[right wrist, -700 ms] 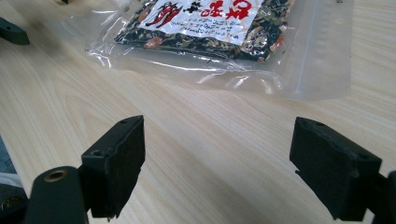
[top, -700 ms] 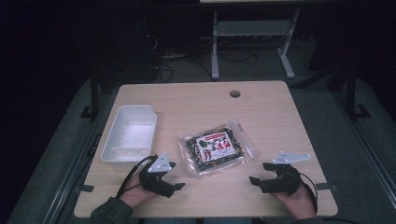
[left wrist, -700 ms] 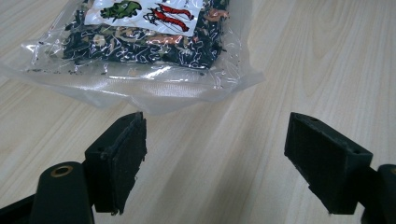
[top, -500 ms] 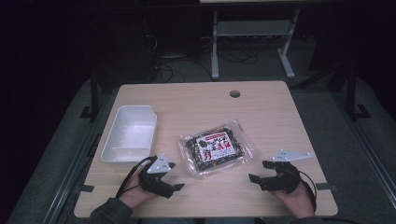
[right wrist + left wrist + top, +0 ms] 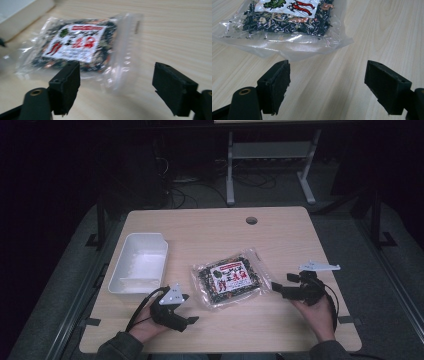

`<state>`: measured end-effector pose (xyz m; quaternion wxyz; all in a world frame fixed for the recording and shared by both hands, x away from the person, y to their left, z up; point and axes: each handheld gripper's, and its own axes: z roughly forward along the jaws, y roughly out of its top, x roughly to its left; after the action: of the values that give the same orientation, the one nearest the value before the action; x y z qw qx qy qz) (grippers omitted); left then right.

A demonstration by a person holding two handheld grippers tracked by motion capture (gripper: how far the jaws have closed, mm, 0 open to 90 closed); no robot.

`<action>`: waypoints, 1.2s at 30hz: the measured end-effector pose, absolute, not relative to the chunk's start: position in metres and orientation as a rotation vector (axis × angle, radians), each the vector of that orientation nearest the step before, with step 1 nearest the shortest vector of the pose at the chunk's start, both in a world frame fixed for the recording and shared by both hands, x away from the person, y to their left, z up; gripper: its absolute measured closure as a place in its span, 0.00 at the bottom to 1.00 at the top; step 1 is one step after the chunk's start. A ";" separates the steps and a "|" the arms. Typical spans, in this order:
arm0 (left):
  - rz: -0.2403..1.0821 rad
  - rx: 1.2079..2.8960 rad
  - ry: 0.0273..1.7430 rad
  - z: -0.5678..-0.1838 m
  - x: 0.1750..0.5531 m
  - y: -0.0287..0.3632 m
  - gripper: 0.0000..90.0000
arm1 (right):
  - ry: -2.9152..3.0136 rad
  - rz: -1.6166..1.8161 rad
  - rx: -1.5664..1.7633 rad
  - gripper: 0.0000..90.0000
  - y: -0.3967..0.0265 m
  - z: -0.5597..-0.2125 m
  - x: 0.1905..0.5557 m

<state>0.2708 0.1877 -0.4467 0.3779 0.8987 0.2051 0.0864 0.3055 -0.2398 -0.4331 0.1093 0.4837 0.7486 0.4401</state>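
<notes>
L gripper [image 5: 186, 308] jaws spread, nothing between them, just near-left of snack bag [image 5: 231, 278]. R gripper [image 5: 278, 287] also spread, empty, at bag's right edge, pointing at it. Bag lies flat on table [image 5: 210, 227], mid-front. White tray [image 5: 140, 263] left of bag, apart.

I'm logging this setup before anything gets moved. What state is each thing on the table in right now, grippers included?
Clear plastic bag of dark dried food with a white label: sealed, lying flat on the table, untouched.
White rectangular plastic tray: upright, empty.
Left gripper: open, jaws short of the bag's edge.
Right gripper: open, aimed at the bag, holding nothing.
Light wooden table: bare apart from these.
</notes>
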 end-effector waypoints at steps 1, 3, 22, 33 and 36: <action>0.221 2.297 0.524 -0.447 0.271 0.188 0.22 | 2.191 1.286 1.437 0.26 -0.241 -0.433 0.310; 0.226 2.305 0.519 -0.447 0.270 0.187 0.22 | 2.189 1.271 1.473 0.27 -0.243 -0.436 0.320; 0.216 2.303 0.497 -0.446 0.269 0.186 0.22 | 2.310 1.139 1.621 0.53 -0.234 -0.458 0.330; 0.214 2.302 0.497 -0.446 0.270 0.185 0.22 | 2.325 1.160 1.667 0.63 -0.233 -0.463 0.333; 0.214 2.304 0.497 -0.446 0.270 0.185 0.22 | 2.320 1.162 1.694 0.64 -0.235 -0.465 0.333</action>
<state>0.2697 0.1852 -0.4460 0.3780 0.9013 0.1943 0.0837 0.3332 -0.2351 -0.4649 0.0214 0.5464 0.7487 0.3748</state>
